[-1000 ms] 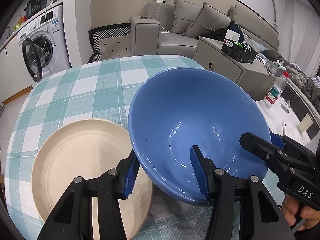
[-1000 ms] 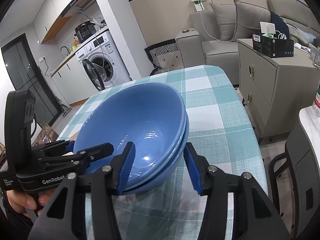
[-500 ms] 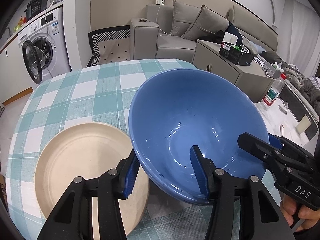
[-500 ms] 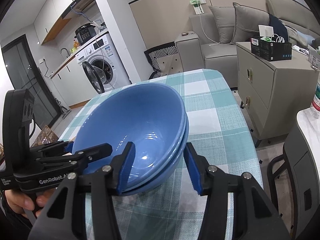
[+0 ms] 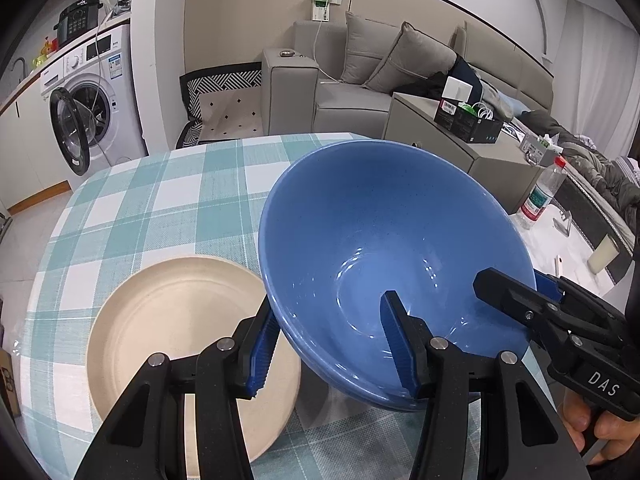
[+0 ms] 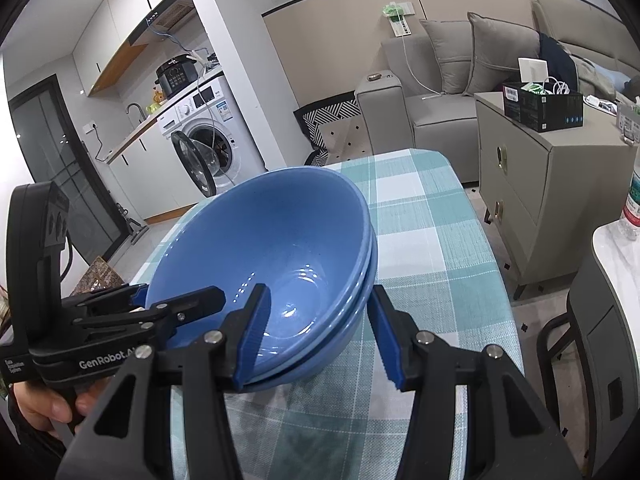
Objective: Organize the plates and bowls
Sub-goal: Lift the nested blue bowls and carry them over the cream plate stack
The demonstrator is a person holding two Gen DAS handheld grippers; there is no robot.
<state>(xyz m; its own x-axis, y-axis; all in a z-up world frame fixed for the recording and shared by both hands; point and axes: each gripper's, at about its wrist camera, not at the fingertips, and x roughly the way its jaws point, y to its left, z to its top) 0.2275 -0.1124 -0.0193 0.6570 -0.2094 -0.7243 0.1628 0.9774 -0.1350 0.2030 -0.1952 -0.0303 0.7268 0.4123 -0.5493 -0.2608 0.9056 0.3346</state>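
left wrist view looks down over the checked table (image 5: 168,196), where two blue bowls sit nested, one inside the other, tipped up off the cloth. the top blue bowl (image 5: 384,248) shows its whole glossy inside; the lower blue bowl (image 5: 380,398) shows only as a second rim under it. the left gripper (image 5: 332,350) straddles the near-left rim of the stack, one blue-padded finger outside the wall and the other inside the bowl, spread wider than the rim is thick; i cannot tell from where i stand whether the pads are pressing or merely sitting either side. just left of the bowls, a cream plate (image 5: 180,336) lies flat on the cloth, its right edge tucked under the bowls' overhang.

right wrist view shows the same stack from the other side: top blue bowl (image 6: 256,248) over lower blue bowl (image 6: 348,316), double rim plain to see on the right. the right gripper (image 6: 316,332) brackets that rim too, left finger inside, right finger outside and a little clear of the wall, so its hold looks loose; whether it bears on the bowl i cannot tell. each tool shows in the other's camera, held by a bare hand (image 6: 44,404). a washing machine (image 5: 88,96) and a grey sofa (image 6: 436,96) stand beyond the table.
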